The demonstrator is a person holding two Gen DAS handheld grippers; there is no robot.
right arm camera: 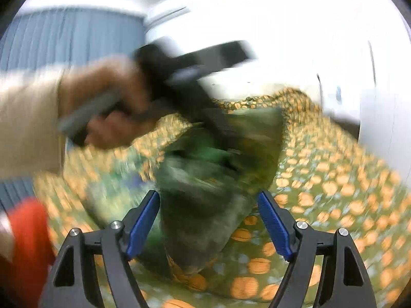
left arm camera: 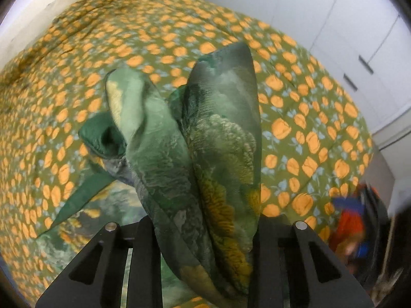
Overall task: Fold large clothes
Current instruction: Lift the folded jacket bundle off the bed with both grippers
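A green patterned silky garment (left arm camera: 203, 141) is bunched up between the jaws of my left gripper (left arm camera: 205, 228), which is shut on it and holds it above the bed; its fingertips are hidden by the cloth. In the blurred right wrist view the same garment (right arm camera: 205, 179) hangs from the left gripper (right arm camera: 223, 131), held by a person's hand (right arm camera: 110, 107). My right gripper (right arm camera: 209, 205) is open, its blue pads (right arm camera: 143, 220) on either side of the hanging cloth, not touching it.
The bed is covered by an olive quilt with orange flowers (left arm camera: 102, 41), also seen in the right wrist view (right arm camera: 334, 192). White wardrobe doors (left arm camera: 346, 25) stand at the right. Red and blue items (left arm camera: 352, 225) lie beside the bed. A red cloth (right arm camera: 28, 243) shows at lower left.
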